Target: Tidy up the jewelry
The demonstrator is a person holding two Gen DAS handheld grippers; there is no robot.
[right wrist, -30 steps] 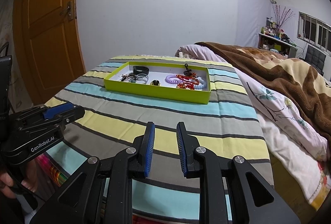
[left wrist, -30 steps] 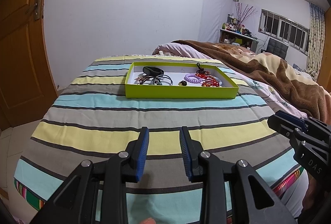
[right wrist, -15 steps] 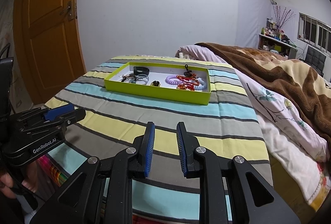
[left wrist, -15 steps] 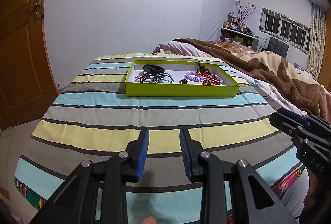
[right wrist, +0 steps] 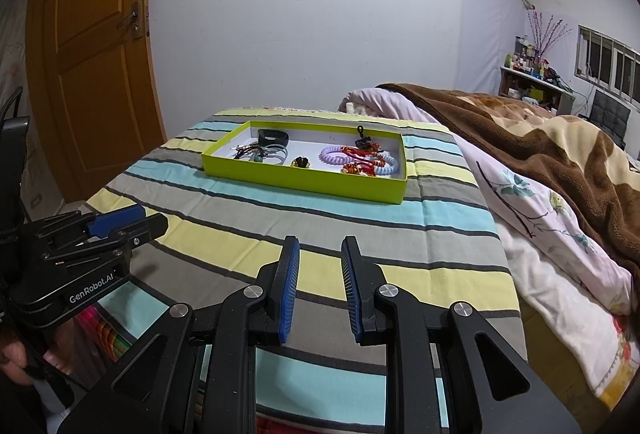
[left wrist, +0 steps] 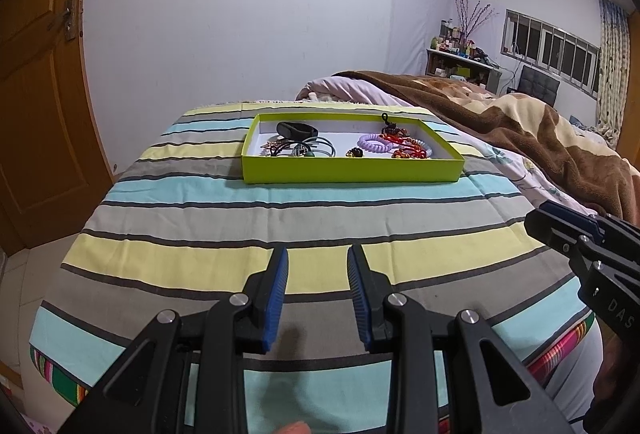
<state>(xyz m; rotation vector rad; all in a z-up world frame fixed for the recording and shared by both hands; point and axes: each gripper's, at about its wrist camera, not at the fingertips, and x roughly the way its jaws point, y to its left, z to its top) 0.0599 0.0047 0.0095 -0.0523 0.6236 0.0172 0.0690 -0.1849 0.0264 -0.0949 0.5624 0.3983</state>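
Observation:
A lime green tray lies on the striped cloth, far ahead of both grippers. Inside it are a black band, grey hair ties, a purple coil bracelet, red beaded pieces and a small dark charm. My left gripper hovers open over the near stripes with nothing between its blue pads. My right gripper is also open and holds nothing. Each gripper shows at the edge of the other's view.
The striped cloth covers a raised surface that drops off at the near and left edges. A bed with a brown blanket runs along the right. A wooden door stands at the left. A hand grips the left tool.

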